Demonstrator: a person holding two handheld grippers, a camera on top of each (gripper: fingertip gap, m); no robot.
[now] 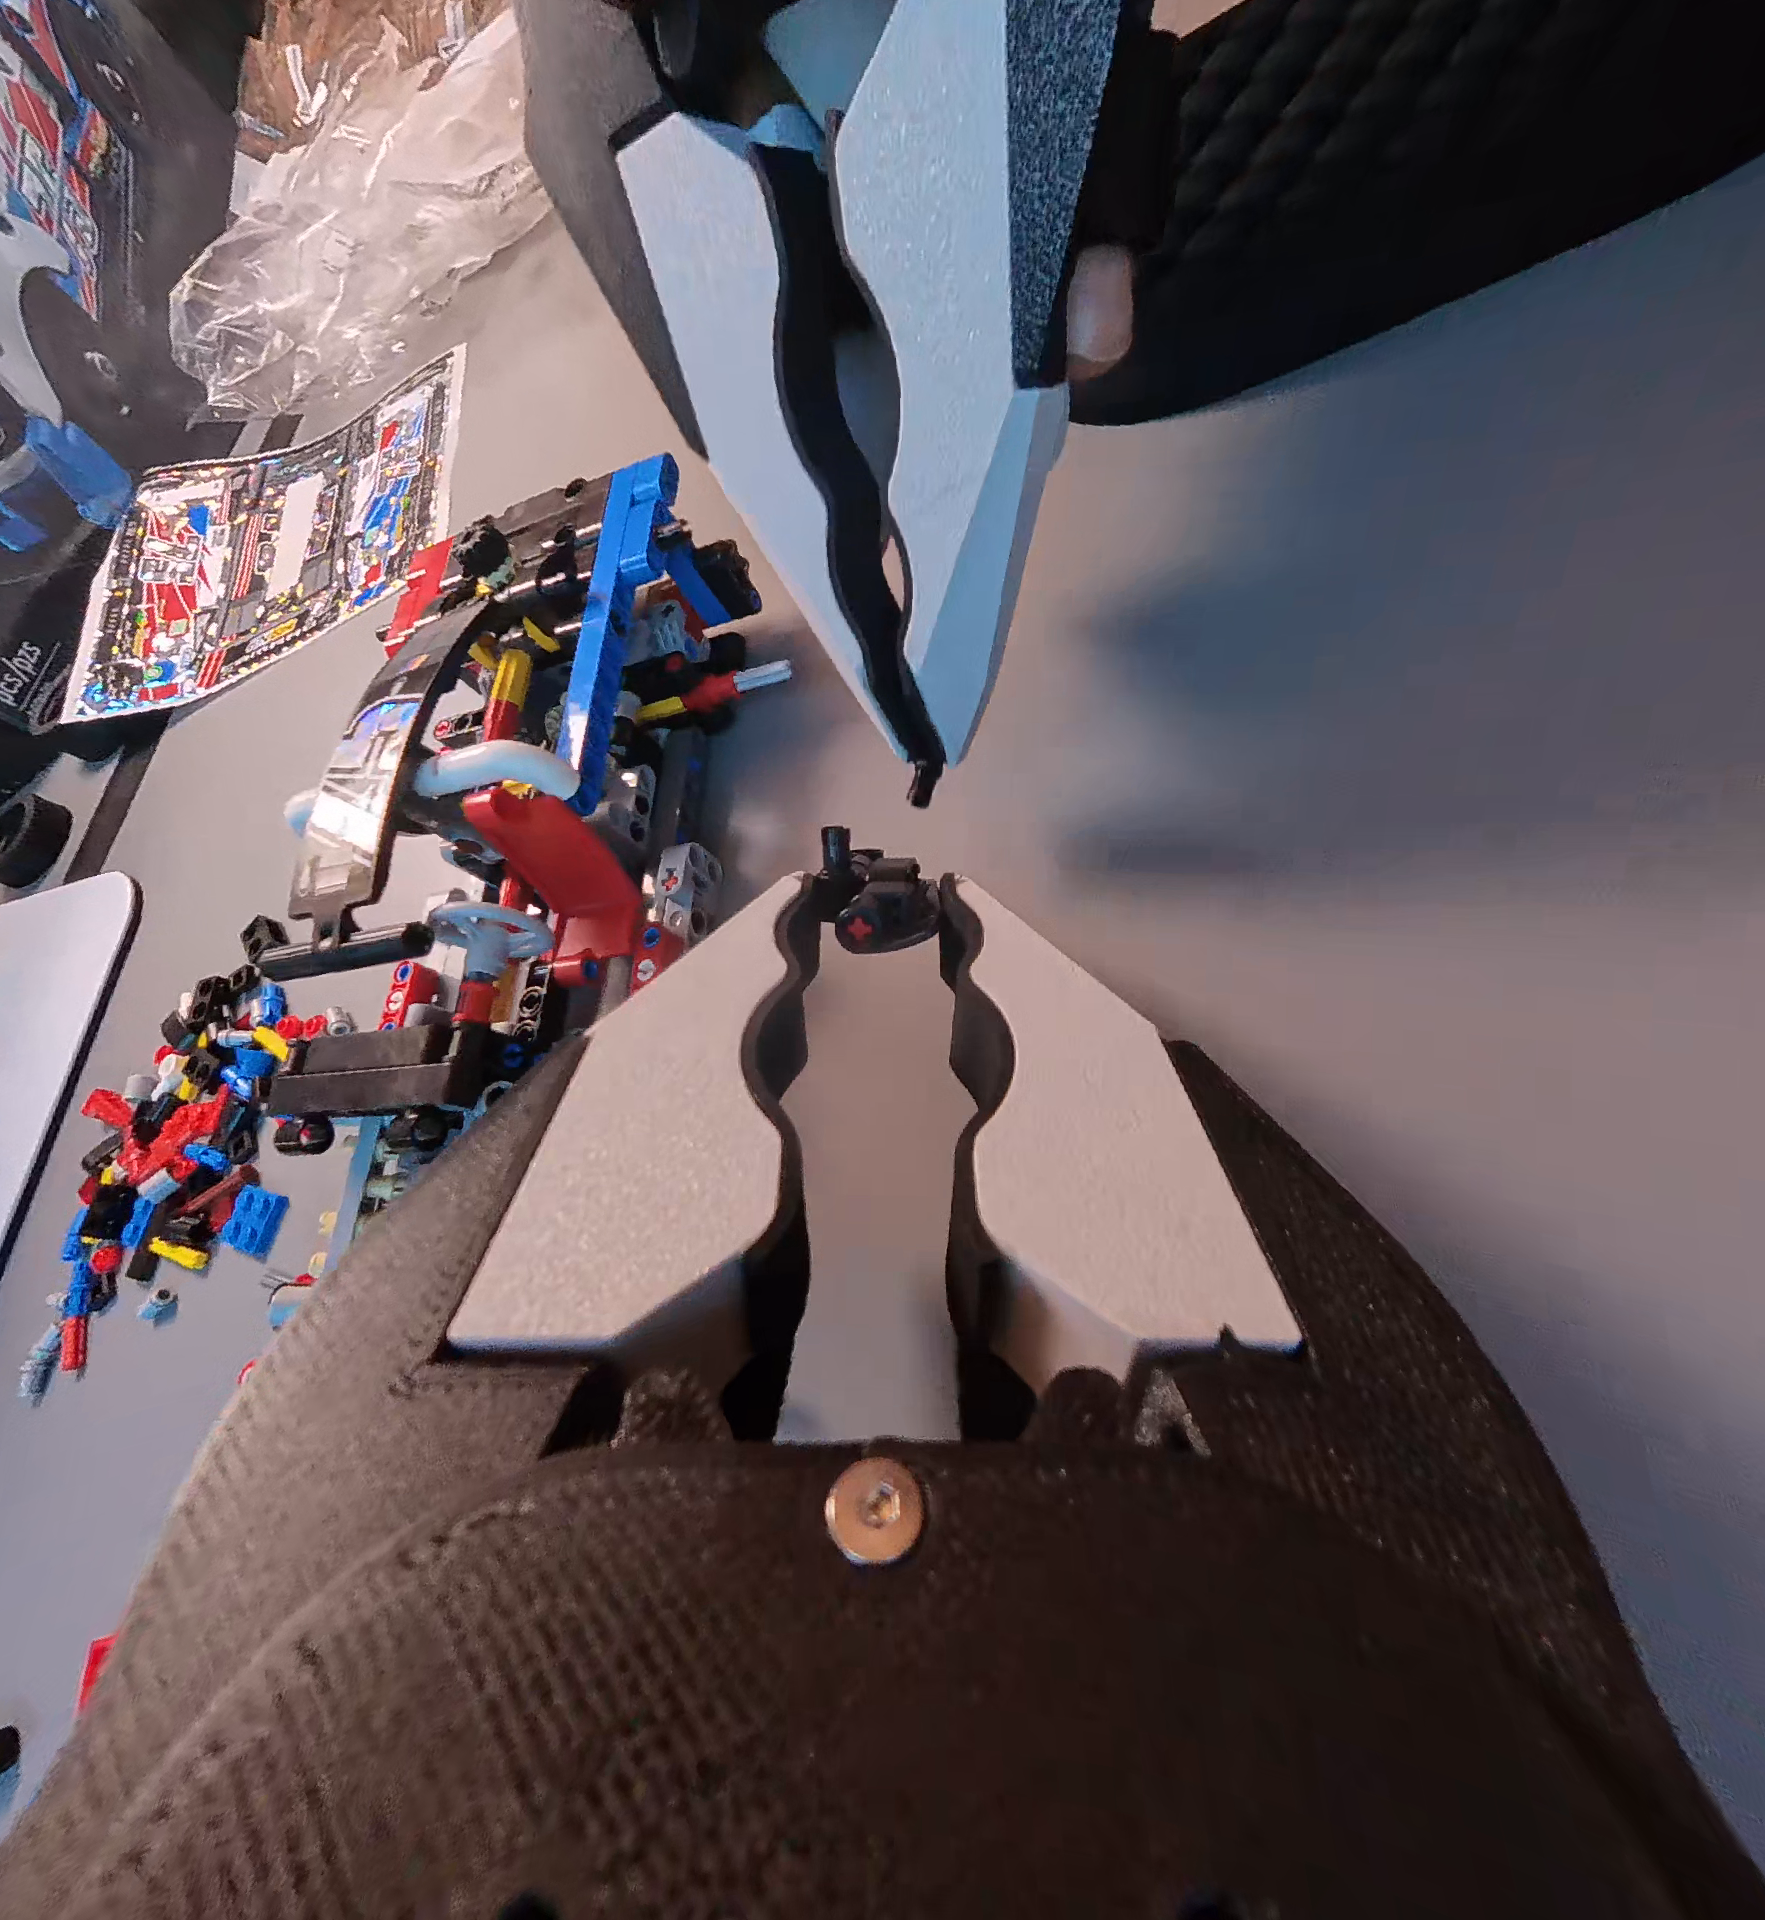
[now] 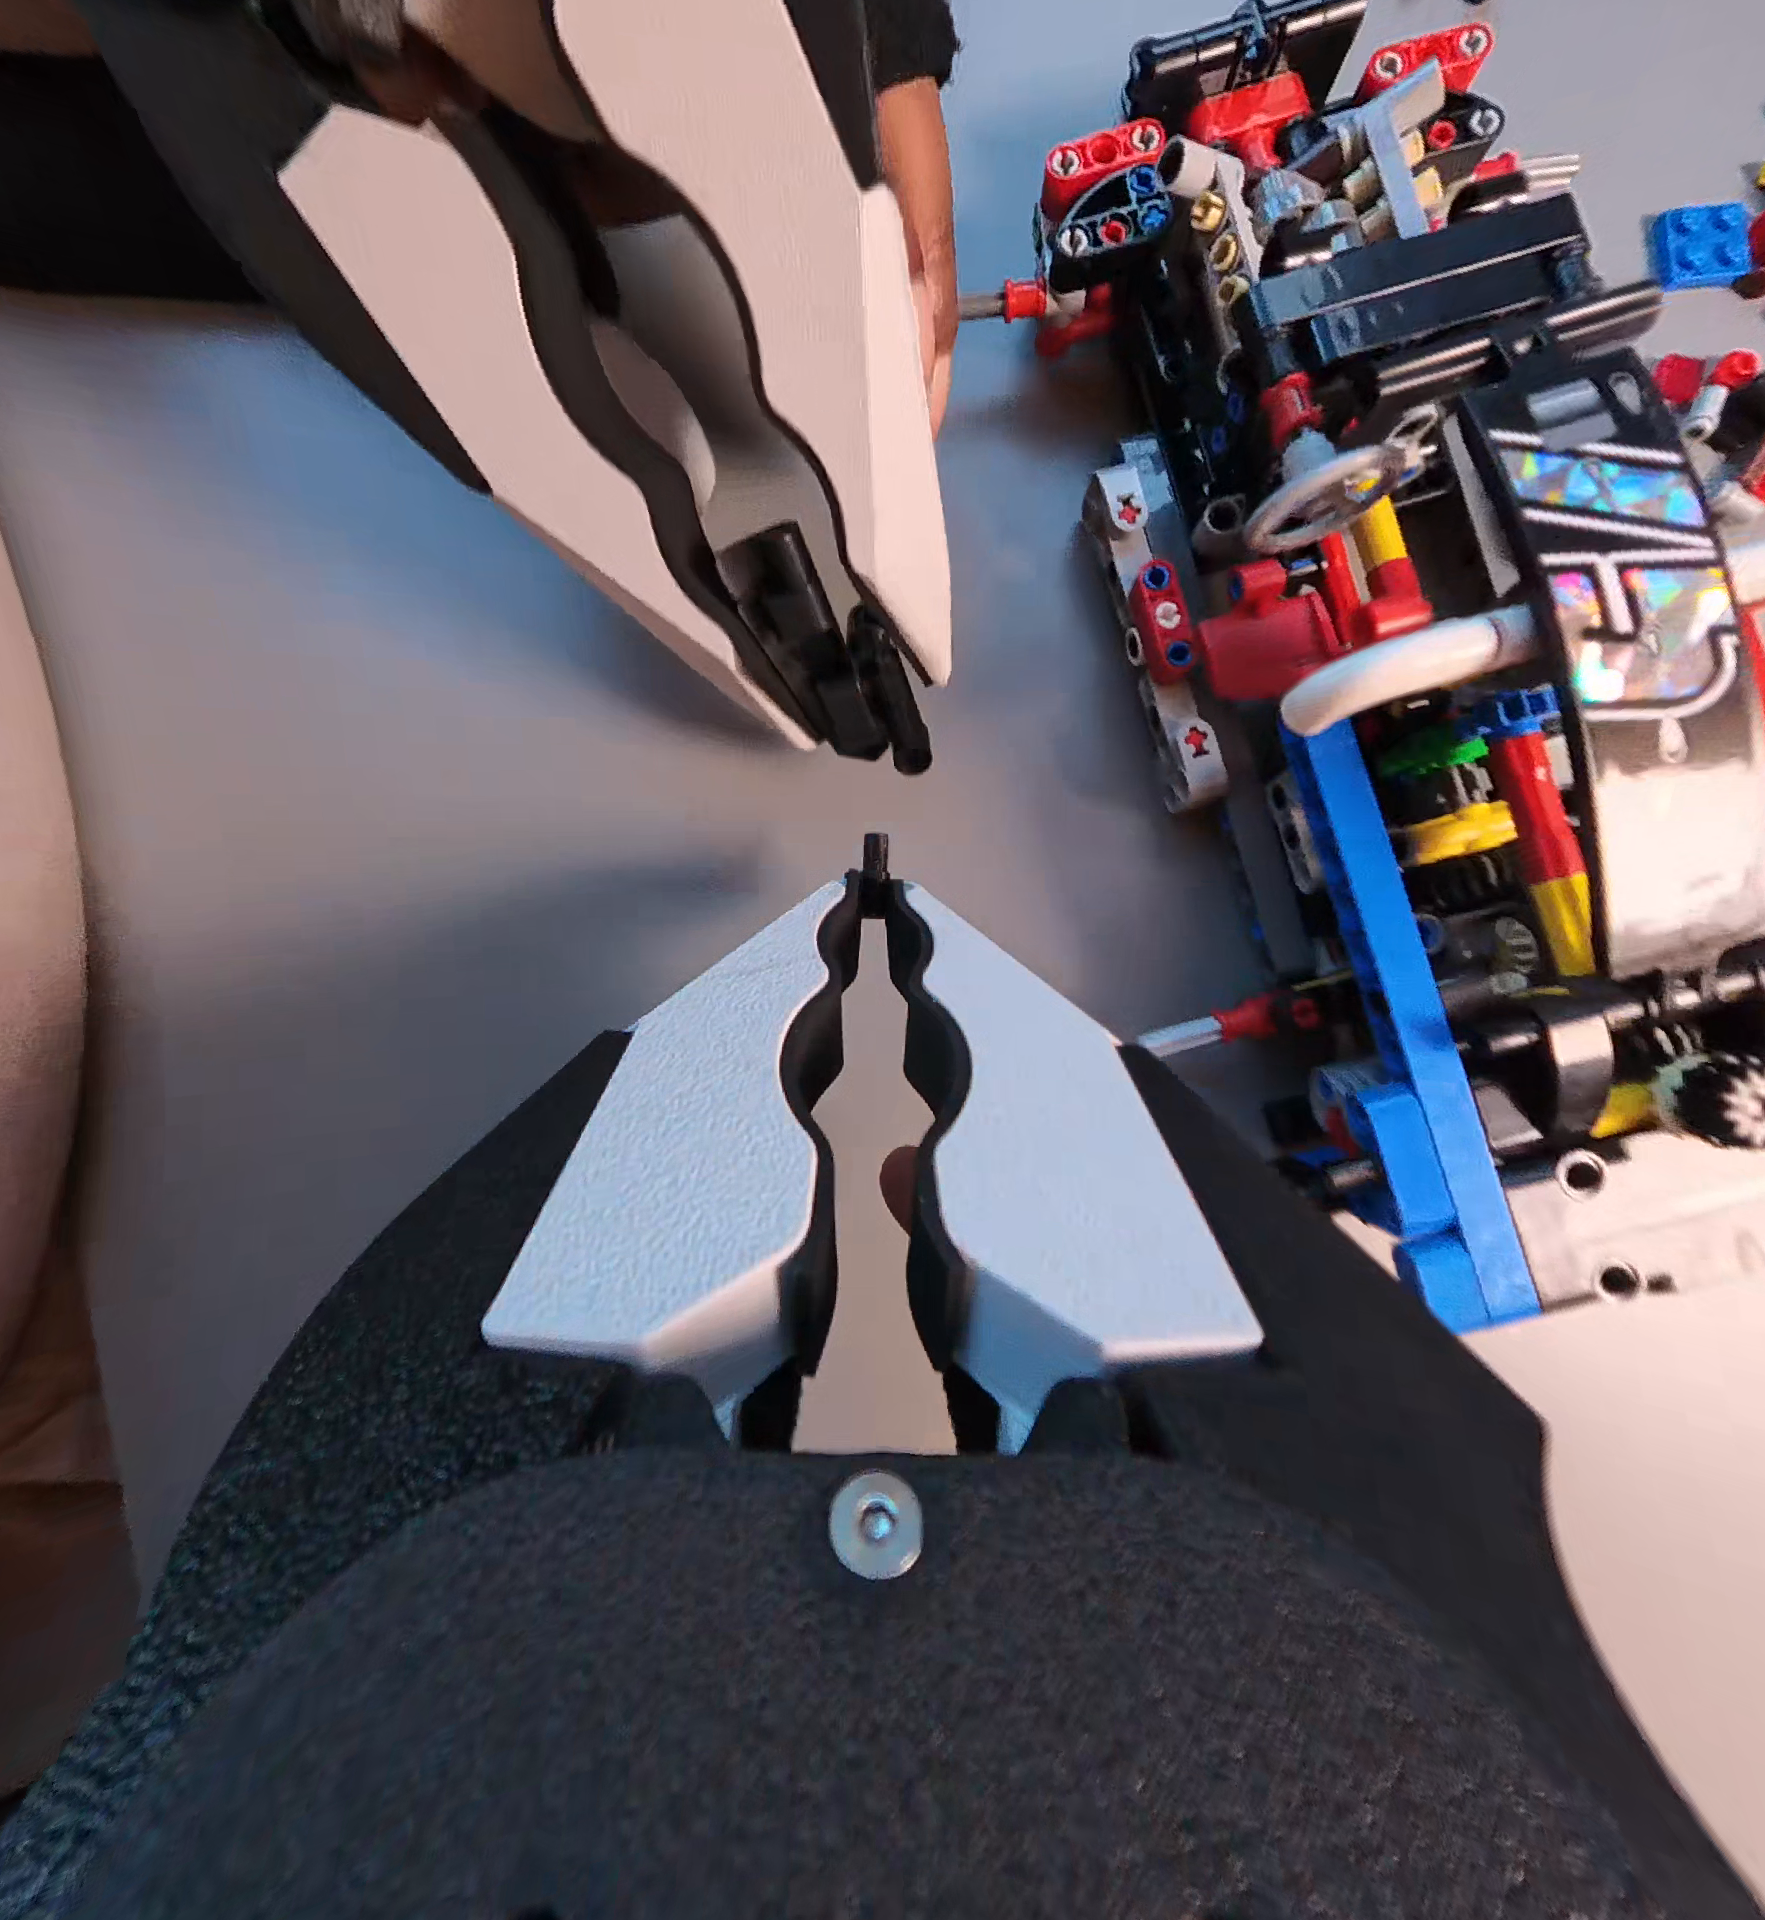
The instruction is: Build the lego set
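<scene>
A small black connector piece (image 1: pixel 883 904), marked with a red cross at one end, is held between the fingertips of the left gripper (image 1: pixel 878 888). The jaws are narrowed onto it, a clear gap remaining farther back. A thin black pin (image 2: pixel 876 868) is pinched at the very tips of the right gripper (image 2: pixel 876 894), whose jaws are almost fully closed. In the left wrist view the right gripper (image 1: pixel 922 769) is seen coming in from above, tip to tip with the left one; pin and connector are near each other but apart. Both are held above a pale grey table (image 1: pixel 1429 935).

The half-built car (image 1: pixel 545 790), in blue, red and black with a white steering wheel, lies on the table just beside the grippers. A heap of loose pieces (image 1: pixel 166 1164) is noted beyond it, then a sticker sheet (image 1: pixel 275 540), a crumpled clear bag (image 1: pixel 358 218) and the set's box (image 1: pixel 5 312).
</scene>
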